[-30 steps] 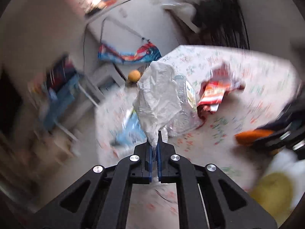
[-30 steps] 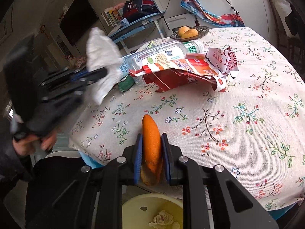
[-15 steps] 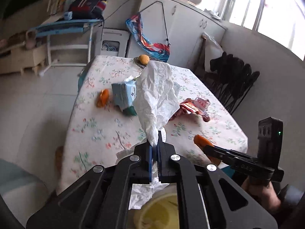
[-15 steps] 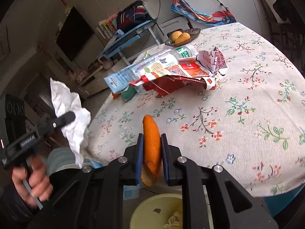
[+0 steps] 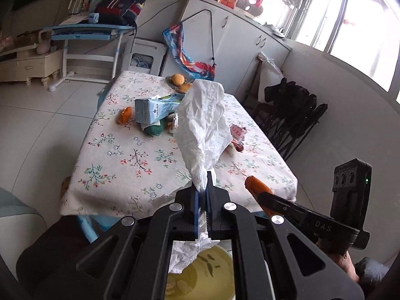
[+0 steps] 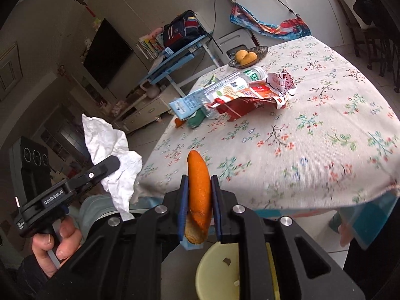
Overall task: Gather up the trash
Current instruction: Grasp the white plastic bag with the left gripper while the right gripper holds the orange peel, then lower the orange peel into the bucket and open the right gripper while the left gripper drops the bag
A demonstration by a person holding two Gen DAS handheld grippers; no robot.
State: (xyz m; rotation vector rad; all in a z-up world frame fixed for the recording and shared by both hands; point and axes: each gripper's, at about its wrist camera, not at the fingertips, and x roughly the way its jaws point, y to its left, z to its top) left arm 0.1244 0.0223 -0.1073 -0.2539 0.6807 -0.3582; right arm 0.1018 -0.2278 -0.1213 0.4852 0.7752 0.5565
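Trash in both jaws: crumpled tissue (image 5: 203, 127), light and limp, pinched at its tail by left gripper (image 5: 203, 195); orange peel (image 6: 198, 192), stiff and slick, clamped mid-length by right gripper (image 6: 199, 210). Yellow bin (image 5: 212, 277) below at six o'clock; bench (image 5: 120, 160) litter at twelve.

White tissue (image 5: 203, 125), orange peel (image 6: 198, 187), floral tablecloth (image 6: 312, 145), yellow bin (image 5: 212, 275)

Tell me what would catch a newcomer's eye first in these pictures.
The crumpled white tissue stands up from the shut left gripper, and the orange peel is pinched upright in the right gripper. Below both sits a yellow bin. Beyond, wrappers and a bottle are piled on the floral table.
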